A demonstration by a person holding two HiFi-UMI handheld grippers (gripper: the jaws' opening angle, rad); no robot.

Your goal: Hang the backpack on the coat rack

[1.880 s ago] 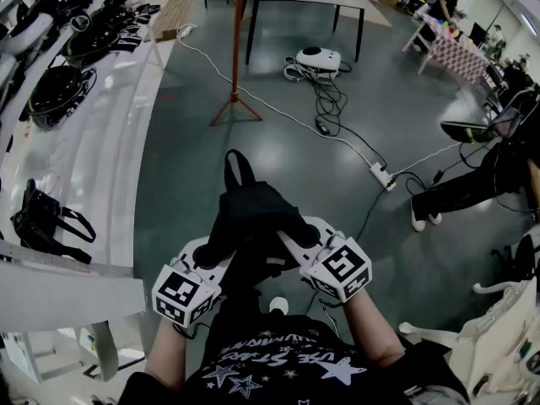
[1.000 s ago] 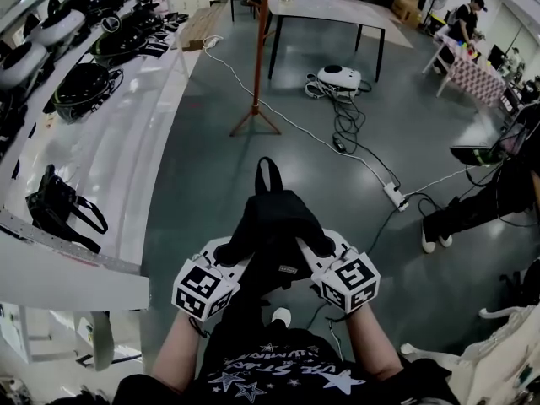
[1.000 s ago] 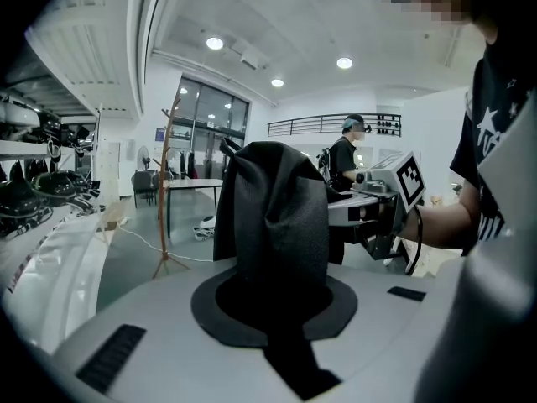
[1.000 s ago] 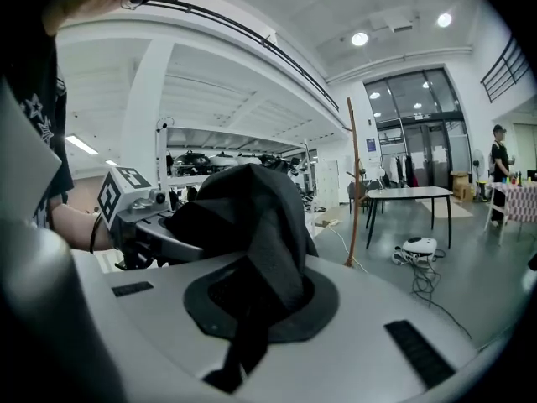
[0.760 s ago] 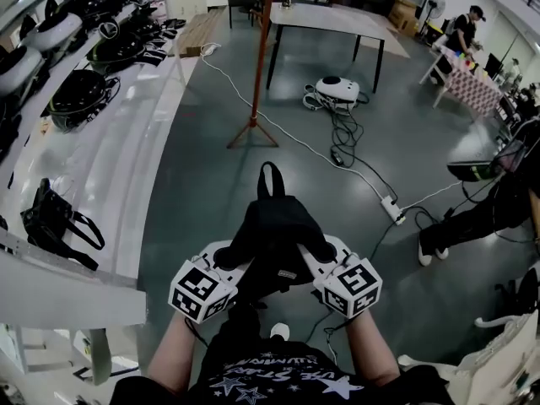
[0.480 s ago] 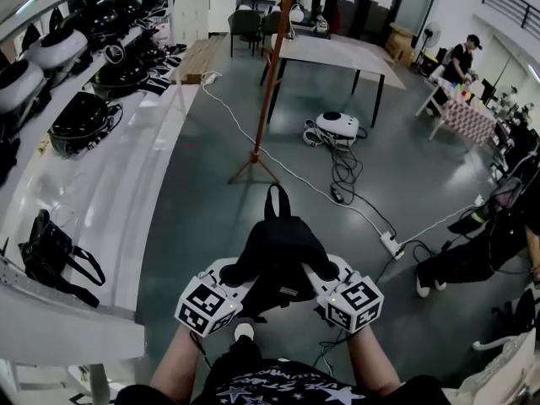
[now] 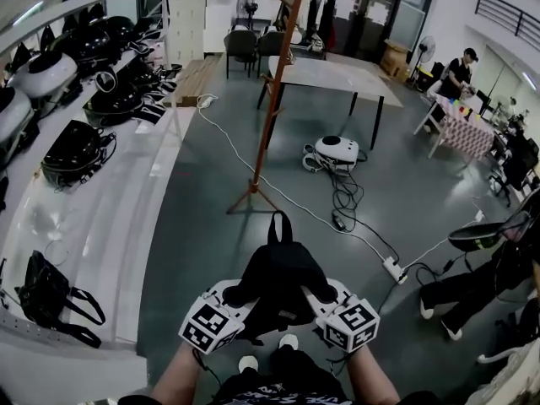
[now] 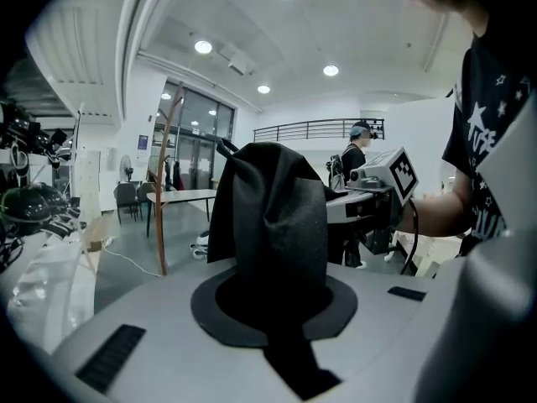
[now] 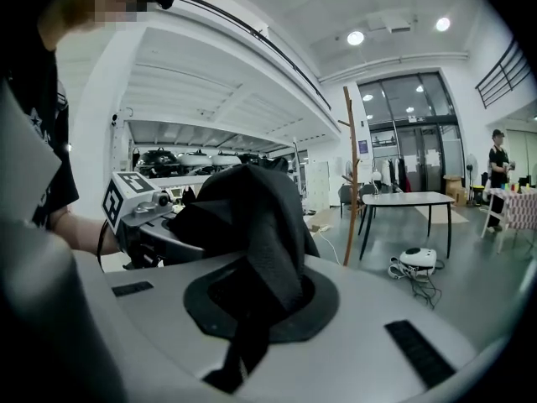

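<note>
A black backpack (image 7: pixel 274 270) hangs between my two grippers, close in front of the person's body, with its top loop (image 7: pixel 279 224) pointing away. My left gripper (image 7: pixel 235 294) is shut on its left side and my right gripper (image 7: pixel 317 293) on its right side; the fabric hides the fingertips. In the left gripper view, black backpack cloth (image 8: pixel 270 225) fills the jaws. The right gripper view shows backpack fabric (image 9: pixel 252 225) bunched there too. The coat rack (image 7: pixel 272 99), a tall orange-brown pole on splayed feet, stands ahead across the grey floor.
White shelves (image 7: pixel 93 184) with dark helmets run along the left, and a black bag (image 7: pixel 46 294) lies on the near shelf. Past the rack stands a table (image 7: pixel 337 74). A white device (image 7: pixel 337 149), cables and a power strip (image 7: pixel 395 269) lie on the floor at right. People are at far right.
The view has lifted and moved on toward the coat rack, so its upper pole and hooks now show. Both grippers keep the same hold on the backpack.
</note>
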